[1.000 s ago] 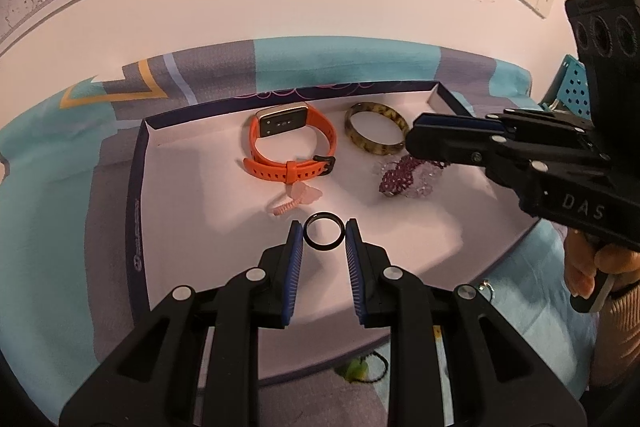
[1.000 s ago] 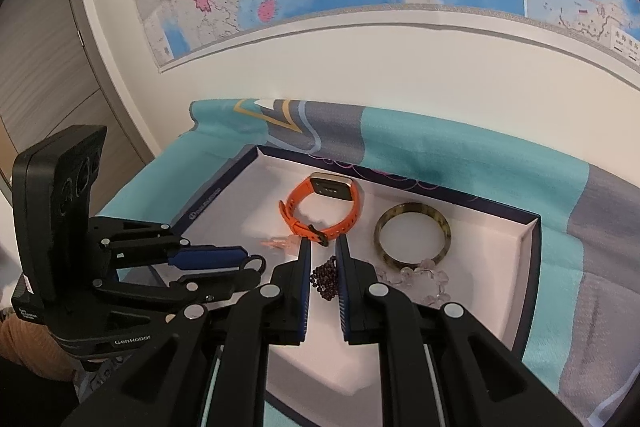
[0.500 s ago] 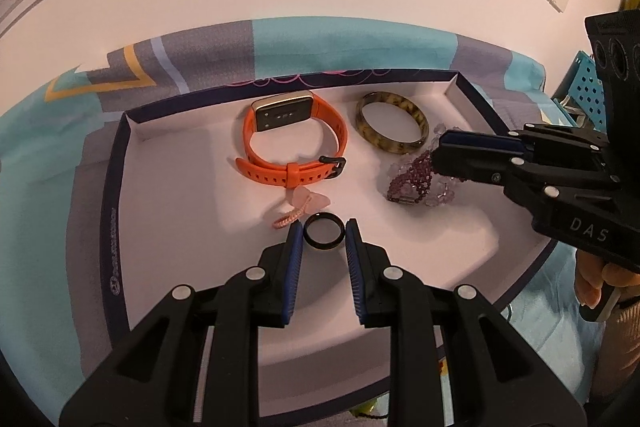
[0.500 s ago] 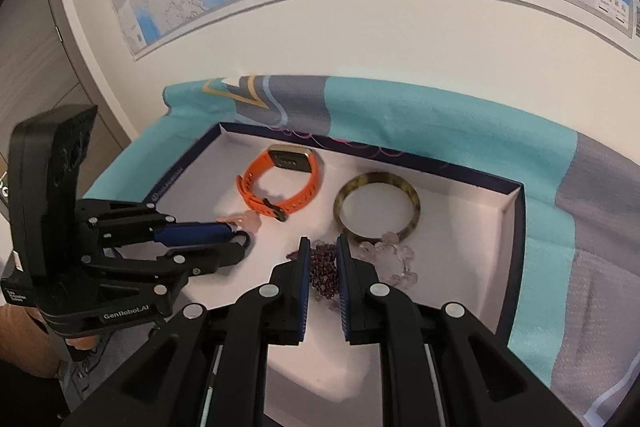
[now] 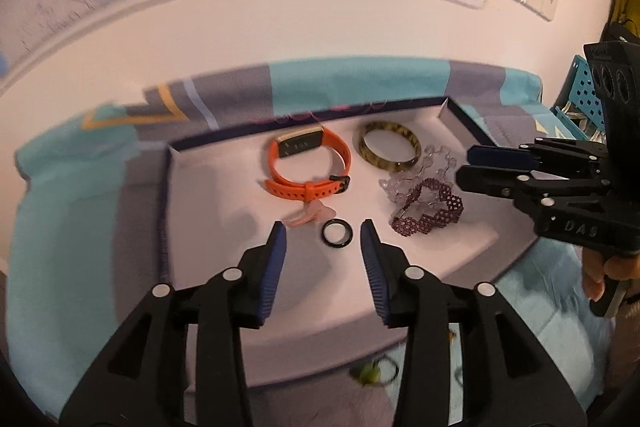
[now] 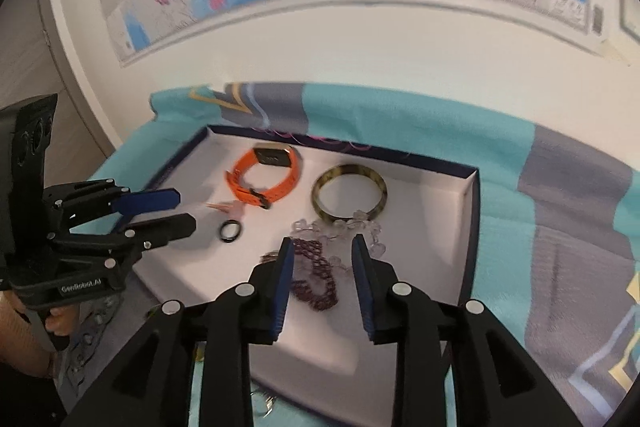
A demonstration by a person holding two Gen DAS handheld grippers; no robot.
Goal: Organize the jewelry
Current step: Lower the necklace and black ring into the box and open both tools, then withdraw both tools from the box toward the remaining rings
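The left tool (image 5: pixel 322 241) stands wide and empty, its two pads flanking the black ring (image 5: pixel 338 233), which lies flat on the white floor of the tray (image 5: pixel 208 227) without touching either pad. The ring sits just past the fingertips, at twelve o'clock from them. My judgement is that both pieces are now placed and the step in hand is to draw the tools off; the left should lift straight up and back so a pad does not flick the light ring sideways.

At eleven o'clock from the ring, nearly touching it, lies a small pink trinket (image 5: pixel 310 215), and beyond that the orange watch (image 5: pixel 308 163), buckled in a loop. At one o'clock rests the tortoiseshell bangle (image 5: pixel 390 151), with a clear bead bracelet (image 5: pixel 424 173) against its near edge.

The right tool (image 6: pixel 322 259) is likewise wide and holds nothing; the purple beaded bracelet (image 6: pixel 316 279) lies between and just beyond its pads, partly over the clear beads. That bracelet looks limp and could snag a ribbed pad, so a clean vertical exit seems wise. The tray rests on a teal and grey cloth (image 6: pixel 520 195) over the counter.
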